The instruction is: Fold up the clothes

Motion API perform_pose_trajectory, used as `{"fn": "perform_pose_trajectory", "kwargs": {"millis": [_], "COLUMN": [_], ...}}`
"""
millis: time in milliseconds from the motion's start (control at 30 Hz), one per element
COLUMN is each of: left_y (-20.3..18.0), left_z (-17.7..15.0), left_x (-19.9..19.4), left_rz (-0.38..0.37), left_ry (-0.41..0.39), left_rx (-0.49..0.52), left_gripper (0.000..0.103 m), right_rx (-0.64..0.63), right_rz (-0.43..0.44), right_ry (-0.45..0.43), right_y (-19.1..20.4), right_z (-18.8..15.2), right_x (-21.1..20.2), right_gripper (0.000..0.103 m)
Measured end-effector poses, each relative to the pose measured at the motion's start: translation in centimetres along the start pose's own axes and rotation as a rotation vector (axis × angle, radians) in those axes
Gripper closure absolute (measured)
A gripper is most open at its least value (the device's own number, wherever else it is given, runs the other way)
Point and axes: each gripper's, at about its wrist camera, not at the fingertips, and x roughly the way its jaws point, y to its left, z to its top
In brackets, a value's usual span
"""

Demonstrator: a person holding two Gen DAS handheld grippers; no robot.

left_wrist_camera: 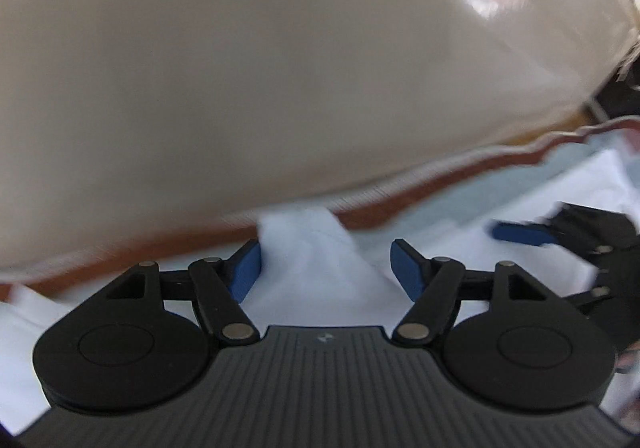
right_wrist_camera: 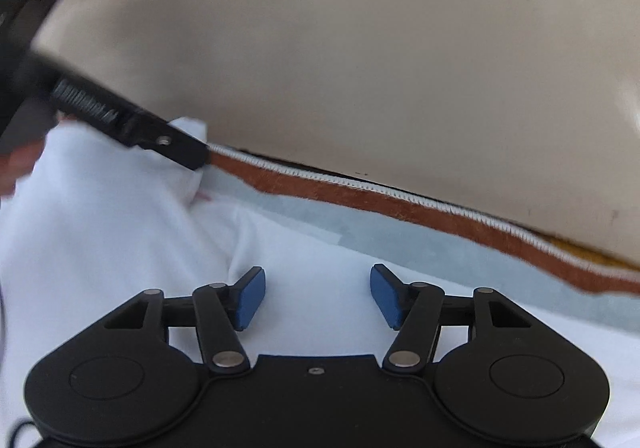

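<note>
A white garment (left_wrist_camera: pixel 320 288) lies spread on a light blue rug, with a raised fold (left_wrist_camera: pixel 304 236) running up between the blue pads of my left gripper (left_wrist_camera: pixel 326 268). That gripper is open above the cloth, and its pads do not press on the fold. In the right wrist view the same garment (right_wrist_camera: pixel 120 232) fills the lower part, and my right gripper (right_wrist_camera: pixel 318 296) is open just over a flat stretch of it. A finger (right_wrist_camera: pixel 176 146) of the left gripper reaches over the garment's far corner. The right gripper's blue pad (left_wrist_camera: pixel 520 234) shows blurred at the right.
The rug (right_wrist_camera: pixel 400 236) has a rust-brown border (right_wrist_camera: pixel 360 200) with a white fringe along its far side. Beyond it lies glossy beige floor (right_wrist_camera: pixel 360 48). Dark furniture (left_wrist_camera: pixel 616 96) stands at the far right. A hand (right_wrist_camera: pixel 16 168) shows at the left edge.
</note>
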Motion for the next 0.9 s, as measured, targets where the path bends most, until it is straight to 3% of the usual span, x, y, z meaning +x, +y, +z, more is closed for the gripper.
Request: {"fn": "perform_pose_trajectory", "kwargs": {"millis": [67, 167, 300, 333, 400, 467, 633, 667, 700, 767, 800, 900], "left_y": [0.1, 0.1, 0.3, 0.1, -0.3, 0.2, 1.7, 2.0, 2.3, 2.7, 2.9, 3.4], "left_z": [-0.4, -1.0, -1.0, -0.9, -0.4, -0.7, -1.9, -2.1, -2.4, -2.7, -2.7, -2.7], "left_x": [0.0, -1.0, -3.2, -3.9, -5.0, -6.0, -6.4, -6.2, -5.9, -5.7, -5.6, -6.0], "left_rz": [-0.002, 0.041, 0.010, 0.003, -0.013, -0.056, -0.074, -0.070, -0.069, -0.104, -0.119, -0.123], "left_ry": [-0.003, -0.036, -0.078, -0.094, -0.112, -0.141, -0.148, -0.143, -0.138, -0.132, -0.134, -0.153], "left_rx": [-0.006, 0.006, -0.026, -0.020, -0.012, -0.043, -0.079, -0.091, -0.103, -0.136, -0.150, -0.149], "left_gripper": [0.092, 0.093, 0.094, 0.094, 0.094, 0.094, 0.094, 0.094, 0.094, 0.094, 0.094, 0.094], "right_rx": [0.000, 0.036, 0.079, 0.050, -0.008, -0.019, -0.054, -0.071, -0.083, -0.096, -0.093, -0.082], "right_rz": [0.002, 0.013, 0.007, -0.011, -0.048, -0.030, 0.025, 0.037, 0.057, 0.067, 0.067, 0.053], "right_ry": [-0.015, -0.043, -0.077, -0.071, -0.061, -0.033, 0.021, 0.016, 0.007, -0.015, -0.025, -0.041], "right_y": [0.0, -0.8, -1.6, -1.4, -1.0, -1.6, -2.7, -2.5, -2.3, -1.8, -1.7, -1.7], "right_z": [-0.1, -0.1, -0.1, 0.0, 0.0, -0.1, -0.4, -0.5, -0.4, -0.3, -0.2, -0.1], "right_x": [0.0, -0.1, 0.0, -0.1, -0.3, -0.4, -0.6, -0.7, -0.8, -0.8, -0.7, -0.4], "right_gripper": [0.040, 0.059, 0.061, 0.060, 0.032, 0.019, 0.019, 0.030, 0.049, 0.071, 0.079, 0.090]}}
